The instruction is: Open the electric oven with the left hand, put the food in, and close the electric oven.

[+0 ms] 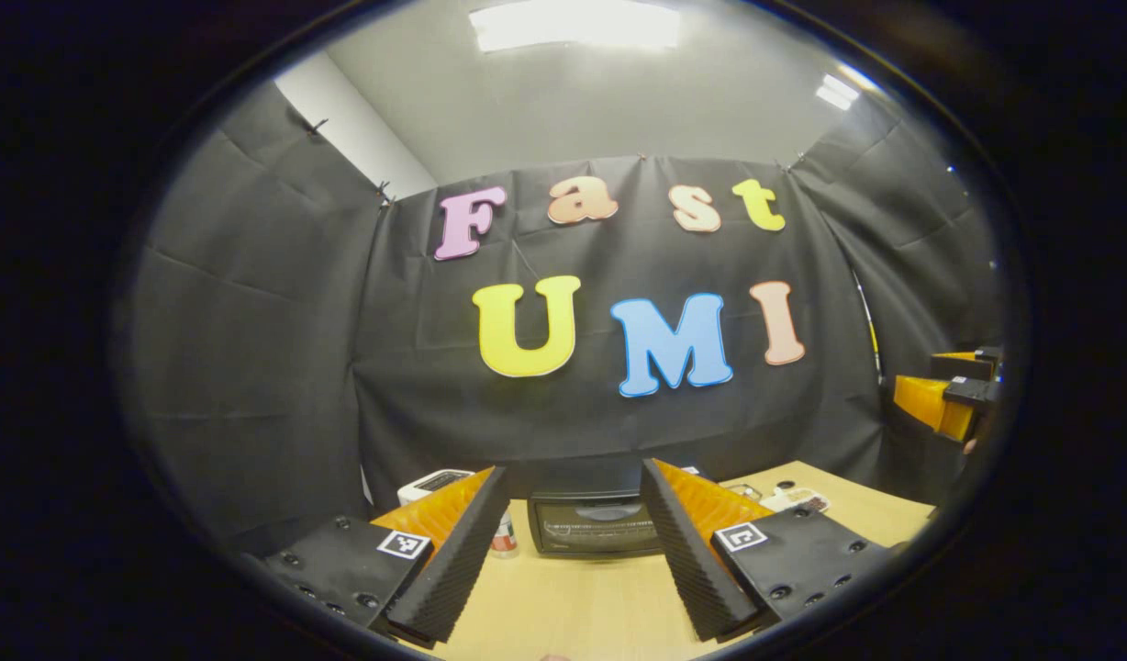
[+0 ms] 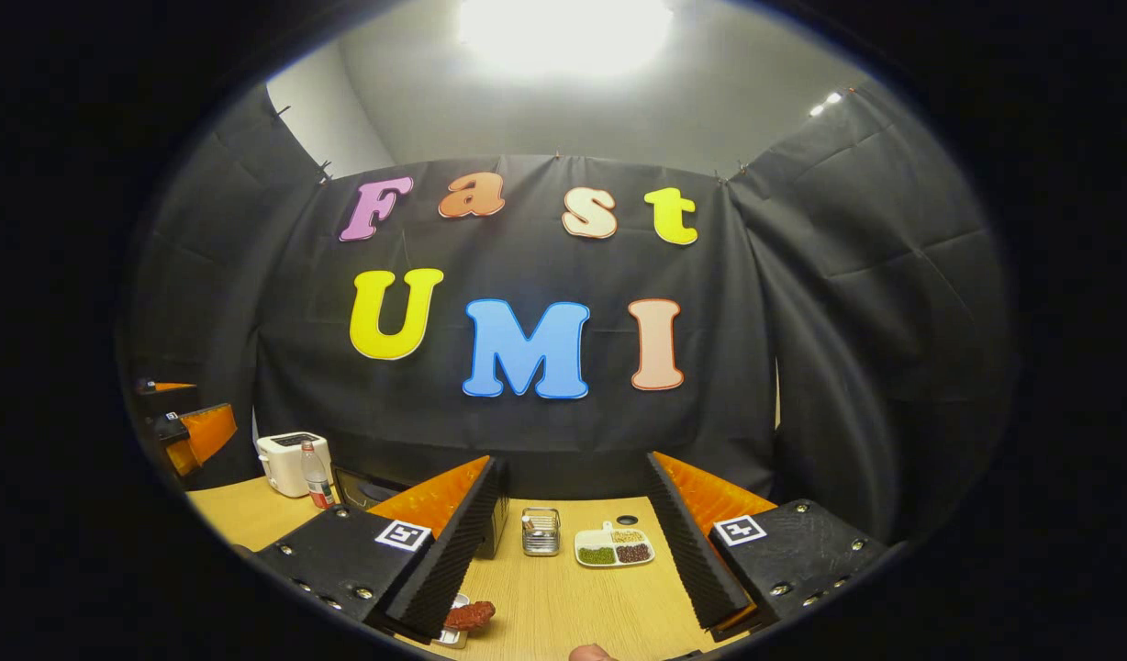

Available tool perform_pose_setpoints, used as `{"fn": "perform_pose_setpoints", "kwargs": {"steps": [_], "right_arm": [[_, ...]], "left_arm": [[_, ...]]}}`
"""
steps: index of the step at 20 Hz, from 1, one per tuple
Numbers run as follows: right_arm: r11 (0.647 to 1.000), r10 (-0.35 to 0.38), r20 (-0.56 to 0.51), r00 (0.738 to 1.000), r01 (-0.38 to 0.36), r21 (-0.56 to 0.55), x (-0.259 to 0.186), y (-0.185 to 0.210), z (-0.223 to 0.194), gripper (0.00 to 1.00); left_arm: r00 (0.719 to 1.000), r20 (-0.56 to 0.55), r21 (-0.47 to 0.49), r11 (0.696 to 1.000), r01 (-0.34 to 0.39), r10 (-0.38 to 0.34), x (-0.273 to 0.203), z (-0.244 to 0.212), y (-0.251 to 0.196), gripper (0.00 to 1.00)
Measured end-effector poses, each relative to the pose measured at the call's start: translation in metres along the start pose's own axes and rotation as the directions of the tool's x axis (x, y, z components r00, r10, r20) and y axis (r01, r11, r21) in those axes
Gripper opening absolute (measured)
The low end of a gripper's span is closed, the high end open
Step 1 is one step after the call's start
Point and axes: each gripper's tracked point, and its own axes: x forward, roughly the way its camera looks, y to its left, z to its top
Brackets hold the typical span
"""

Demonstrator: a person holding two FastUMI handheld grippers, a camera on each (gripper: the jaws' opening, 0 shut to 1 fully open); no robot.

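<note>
The black electric oven (image 1: pixel 596 525) stands on the wooden table (image 1: pixel 563 606) with its glass door shut, straight ahead of my left gripper (image 1: pixel 573 468), which is open with nothing between its fingers. In the right gripper view a reddish-brown piece of food (image 2: pixel 472 613) lies on a small plate just below the left finger of my right gripper (image 2: pixel 571 459), also open and holding nothing. A dark corner of the oven (image 2: pixel 357 487) peeks out behind that finger. Each gripper shows at the other view's edge: the right gripper (image 1: pixel 949 395) and the left gripper (image 2: pixel 192 431).
A white toaster (image 2: pixel 288 462) and a small bottle (image 2: pixel 318 477) stand left of the oven. A small metal rack (image 2: pixel 541 532) and a white divided dish (image 2: pixel 614 548) of green and brown food sit mid-table. The black cloth wall closes the back and sides.
</note>
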Motion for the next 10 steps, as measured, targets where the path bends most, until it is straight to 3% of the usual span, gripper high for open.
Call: {"fn": "perform_pose_setpoints", "kwargs": {"steps": [6,9,10], "right_arm": [[1.0,0.02,0.0,1.0,-0.02,0.006,0.002,-0.007,-0.004,0.96],[0.999,0.045,-0.003,0.999,-0.045,0.019,0.004,-0.011,-0.009,0.96],[0.998,0.056,-0.005,0.998,-0.056,0.027,0.004,-0.012,-0.011,0.96]], "left_arm": [[1.0,0.001,-0.001,1.0,-0.016,0.016,0.002,0.003,-0.011,1.0],[1.0,-0.002,-0.006,1.0,-0.028,0.028,0.003,0.001,-0.023,0.91],[0.999,-0.002,-0.003,0.999,-0.032,0.032,0.004,0.001,-0.029,0.94]]}}
